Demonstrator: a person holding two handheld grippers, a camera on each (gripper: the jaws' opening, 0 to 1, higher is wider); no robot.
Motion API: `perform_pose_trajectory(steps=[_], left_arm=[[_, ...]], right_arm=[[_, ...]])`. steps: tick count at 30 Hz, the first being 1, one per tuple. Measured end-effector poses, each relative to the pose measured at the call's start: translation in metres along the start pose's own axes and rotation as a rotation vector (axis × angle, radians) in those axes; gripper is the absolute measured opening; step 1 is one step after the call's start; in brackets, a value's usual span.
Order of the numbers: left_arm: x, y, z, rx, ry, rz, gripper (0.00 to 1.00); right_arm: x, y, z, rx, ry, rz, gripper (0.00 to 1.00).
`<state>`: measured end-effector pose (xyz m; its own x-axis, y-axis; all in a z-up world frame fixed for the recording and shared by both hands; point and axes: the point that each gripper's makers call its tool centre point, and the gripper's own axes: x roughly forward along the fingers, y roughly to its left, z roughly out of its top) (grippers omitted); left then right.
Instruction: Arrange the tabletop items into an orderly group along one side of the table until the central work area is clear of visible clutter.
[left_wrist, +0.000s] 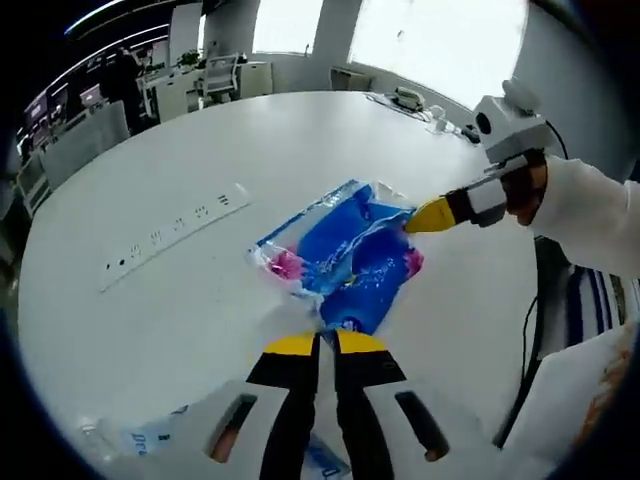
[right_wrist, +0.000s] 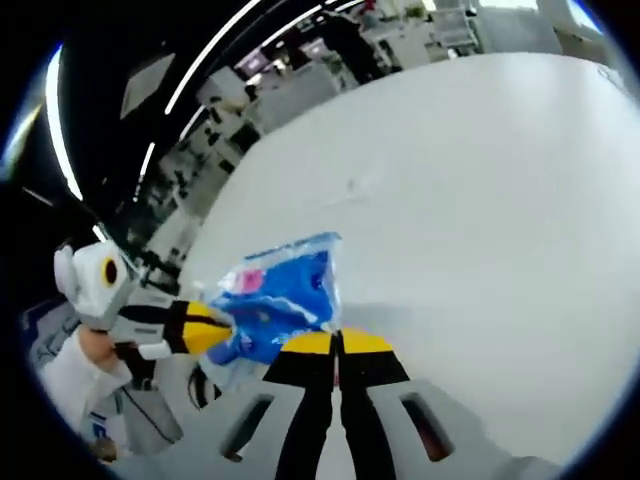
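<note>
The left gripper (left_wrist: 320, 343) has its jaws pressed together on the near edge of a blue plastic bag (left_wrist: 340, 255). The right gripper (left_wrist: 432, 216) comes in from the right and pinches the far right corner of the same bag. In the right gripper view, its own jaws (right_wrist: 338, 343) are clamped on the bag's edge (right_wrist: 280, 300), with the left gripper (right_wrist: 205, 328) biting the other side.

The bag looks lifted a little off the white table (left_wrist: 200, 150), though that is hard to be sure of. It sits near the middle of the table. A white power strip (left_wrist: 175, 235) lies to the left.

This looks like the carrying step. Next, both hands should move together toward one side, keeping the bag from sagging or slipping.
</note>
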<state>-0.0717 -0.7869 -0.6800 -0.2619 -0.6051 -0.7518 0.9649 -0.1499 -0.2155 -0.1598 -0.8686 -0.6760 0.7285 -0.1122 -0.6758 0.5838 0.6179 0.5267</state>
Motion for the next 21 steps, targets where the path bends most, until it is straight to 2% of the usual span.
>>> perform_pose_trajectory(steps=[2, 4, 6, 8, 10, 12, 15, 19, 21], left_arm=[[0.007, 0.010, -0.003, -0.045, 0.027, 0.005, 0.01], [0.012, 0.015, -0.006, -0.085, 0.038, 0.002, 0.01], [0.018, 0.017, -0.011, -0.091, 0.061, 0.000, 0.01], [0.022, 0.020, -0.018, -0.077, 0.096, 0.005, 0.01], [0.028, 0.027, -0.032, -0.112, 0.160, 0.023, 0.00], [0.033, 0.028, -0.034, -0.132, 0.170, 0.026, 0.00], [0.039, 0.027, -0.033, -0.105, 0.182, 0.027, 0.00], [0.044, 0.028, -0.030, -0.097, 0.178, 0.026, 0.00], [0.047, 0.028, -0.032, -0.101, 0.179, 0.022, 0.00]], right_arm=[[0.010, -0.003, -0.002, 0.005, 0.032, 0.002, 0.00], [0.017, -0.010, -0.009, -0.009, 0.067, -0.025, 0.00], [0.024, -0.013, -0.015, 0.028, 0.081, -0.030, 0.00], [0.029, -0.014, -0.020, 0.090, 0.085, -0.027, 0.00], [0.034, -0.015, -0.023, 0.101, 0.094, -0.025, 0.00], [0.039, -0.015, -0.027, 0.084, 0.112, -0.039, 0.00], [0.043, -0.021, -0.028, 0.025, 0.137, -0.070, 0.00], [0.047, -0.031, -0.028, 0.067, 0.143, -0.085, 0.00], [0.049, -0.034, -0.032, 0.060, 0.158, -0.088, 0.00]])
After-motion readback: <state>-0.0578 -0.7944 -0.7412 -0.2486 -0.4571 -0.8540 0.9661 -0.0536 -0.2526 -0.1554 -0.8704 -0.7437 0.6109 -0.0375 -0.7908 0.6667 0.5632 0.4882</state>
